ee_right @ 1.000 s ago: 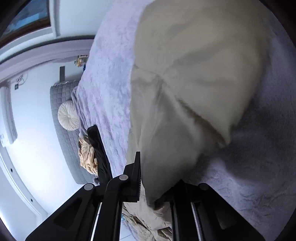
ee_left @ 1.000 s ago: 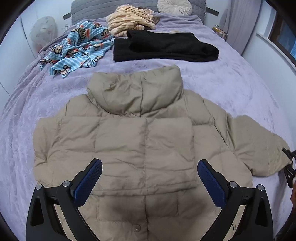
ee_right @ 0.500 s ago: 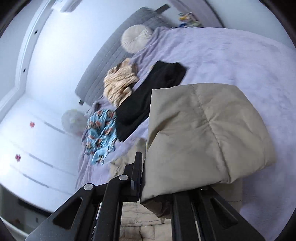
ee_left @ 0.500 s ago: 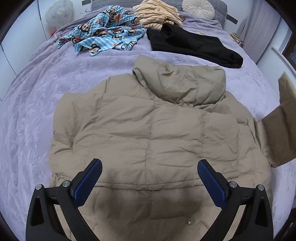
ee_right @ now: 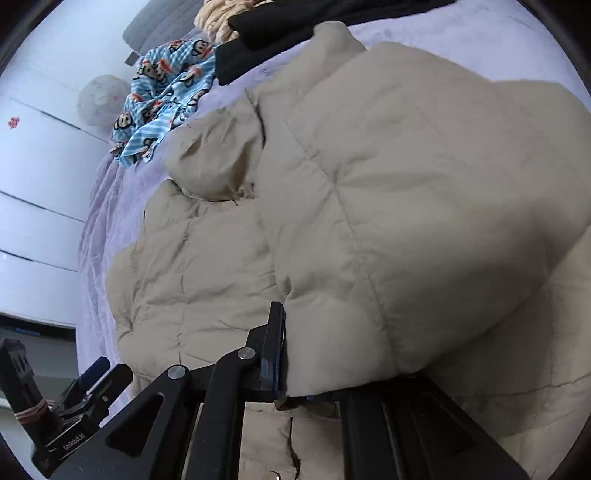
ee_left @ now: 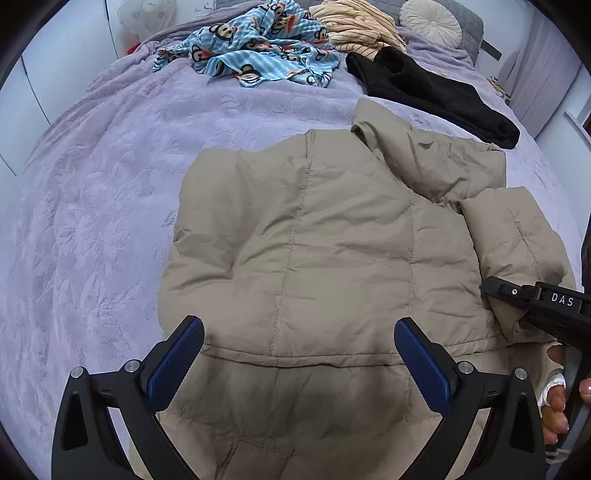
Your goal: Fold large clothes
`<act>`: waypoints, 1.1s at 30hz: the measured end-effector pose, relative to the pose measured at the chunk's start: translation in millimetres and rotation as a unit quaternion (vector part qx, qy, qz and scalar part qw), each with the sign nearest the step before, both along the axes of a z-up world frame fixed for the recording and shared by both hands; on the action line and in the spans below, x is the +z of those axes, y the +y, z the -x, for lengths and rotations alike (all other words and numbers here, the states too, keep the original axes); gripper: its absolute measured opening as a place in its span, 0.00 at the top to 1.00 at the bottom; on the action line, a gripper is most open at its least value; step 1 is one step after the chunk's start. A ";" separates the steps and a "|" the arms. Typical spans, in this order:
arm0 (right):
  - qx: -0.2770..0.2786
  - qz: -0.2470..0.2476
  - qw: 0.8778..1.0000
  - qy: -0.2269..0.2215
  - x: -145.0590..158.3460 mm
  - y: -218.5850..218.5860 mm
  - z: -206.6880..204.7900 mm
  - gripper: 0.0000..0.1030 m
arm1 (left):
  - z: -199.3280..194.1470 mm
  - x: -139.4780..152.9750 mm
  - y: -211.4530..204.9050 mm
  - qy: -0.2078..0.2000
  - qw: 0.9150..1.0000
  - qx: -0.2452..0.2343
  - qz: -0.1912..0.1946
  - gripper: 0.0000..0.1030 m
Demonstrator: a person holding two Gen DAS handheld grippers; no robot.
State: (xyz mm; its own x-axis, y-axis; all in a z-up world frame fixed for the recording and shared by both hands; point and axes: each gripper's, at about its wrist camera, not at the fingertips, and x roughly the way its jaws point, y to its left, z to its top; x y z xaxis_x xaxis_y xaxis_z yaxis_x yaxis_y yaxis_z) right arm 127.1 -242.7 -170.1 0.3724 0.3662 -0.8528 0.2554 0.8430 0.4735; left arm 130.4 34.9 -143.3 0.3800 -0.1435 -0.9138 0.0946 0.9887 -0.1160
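A lavender, leaf-embossed bedspread (ee_left: 96, 206) fills most of what I can see, with a grey padded headboard (ee_left: 469, 22) and white walls at the far end; on it lies my beige quilted puffer jacket (ee_left: 314, 236), spread flat in the near middle of the bed, its tall collar (ee_left: 432, 158) pointing to the far right. Beyond the jacket, well apart from it, sit a light-blue striped garment printed with monkey faces (ee_left: 258, 48), a crumpled cream-and-tan striped piece (ee_left: 354, 26), a black folded garment (ee_left: 436, 92) just past the collar, and a round pale tufted cushion (ee_left: 430, 16) against the headboard.

My left gripper (ee_left: 299, 354) hovers over the jacket's lower panel with its blue-padded fingers (ee_left: 177, 358) spread wide — nothing lies between them.

My right gripper (ee_right: 314, 373) pinches the cuff of the jacket's right sleeve (ee_right: 406, 221); the jaws stand narrow, have just been easing apart a little, and the padded fabric is between them and bulges out past them; the sleeve lies doubled over the jacket's right side. From the left wrist camera that gripper's black body (ee_left: 546, 310) enters at the near right edge, and the person's hand (ee_left: 557, 398) shows beneath it.
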 end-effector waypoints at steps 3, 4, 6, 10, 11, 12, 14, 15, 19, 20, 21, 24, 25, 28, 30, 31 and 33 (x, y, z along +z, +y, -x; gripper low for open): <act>0.003 -0.012 1.000 -0.001 11.0 -2.4 1.9 0.32 | -1.2 0.9 -5.0 -0.006 1.000 -0.003 0.015 0.00; 0.004 -0.016 1.000 -0.007 20.0 -4.2 7.2 0.20 | -2.7 2.2 -7.3 -0.011 1.000 -0.002 0.018 0.00; -0.003 -0.013 1.000 -0.026 42.2 -10.2 19.8 0.20 | -5.8 4.3 -11.4 -0.016 0.999 0.001 0.030 0.00; -0.074 -0.005 0.997 -0.028 57.8 -43.9 37.9 0.20 | -17.4 7.3 -19.2 -0.016 0.998 0.003 0.067 0.00; -0.102 -0.019 0.994 -0.026 54.9 -58.6 41.3 0.20 | -18.9 8.0 -21.0 -0.018 0.997 -0.002 0.073 0.00; -0.125 -0.031 0.991 -0.022 52.7 -72.2 45.3 0.20 | -21.0 8.6 -23.7 -0.021 0.997 -0.010 0.079 0.00; -0.175 -0.051 0.983 -0.017 44.9 -93.7 46.4 0.60 | -23.2 8.1 -25.1 -0.021 0.995 -0.020 0.091 0.00; -0.184 -0.053 0.981 -0.017 42.6 -98.8 42.5 0.75 | -23.8 7.7 -23.3 -0.021 0.994 -0.022 0.102 0.00; -0.119 0.011 0.991 -0.065 67.1 -72.4 19.7 0.86 | -25.8 5.9 -2.6 -0.012 0.988 -0.009 0.153 0.00; -0.080 0.031 0.993 -0.085 76.2 -53.9 11.8 0.86 | -26.5 5.3 3.1 -0.012 0.987 -0.001 0.161 0.00; -0.034 0.048 0.993 -0.104 85.3 -31.9 5.1 0.86 | -27.9 5.0 10.1 -0.011 0.985 0.006 0.171 0.00; 0.090 0.081 0.984 -0.132 95.2 34.9 -7.7 0.86 | -31.4 5.5 30.6 -0.006 0.976 0.021 0.216 0.00; 0.127 0.083 0.980 -0.129 91.0 56.4 -9.7 0.86 | -32.7 5.4 36.0 -0.002 0.972 0.023 0.233 0.00; 0.201 0.093 0.971 -0.088 65.4 103.1 -10.2 0.73 | -36.9 -0.6 43.6 0.022 0.958 0.012 0.286 0.00; 0.218 0.099 0.969 -0.060 48.2 117.4 -6.2 0.56 | -39.9 -7.6 42.4 0.045 0.948 0.004 0.316 0.00; 0.216 0.088 0.971 -0.053 44.1 117.4 -3.1 0.45 | -41.2 -11.0 39.2 0.055 0.944 0.000 0.326 0.00; 0.205 0.061 0.976 -0.050 45.1 106.2 7.4 0.32 | -43.1 -14.5 30.8 0.065 0.941 -0.009 0.332 0.00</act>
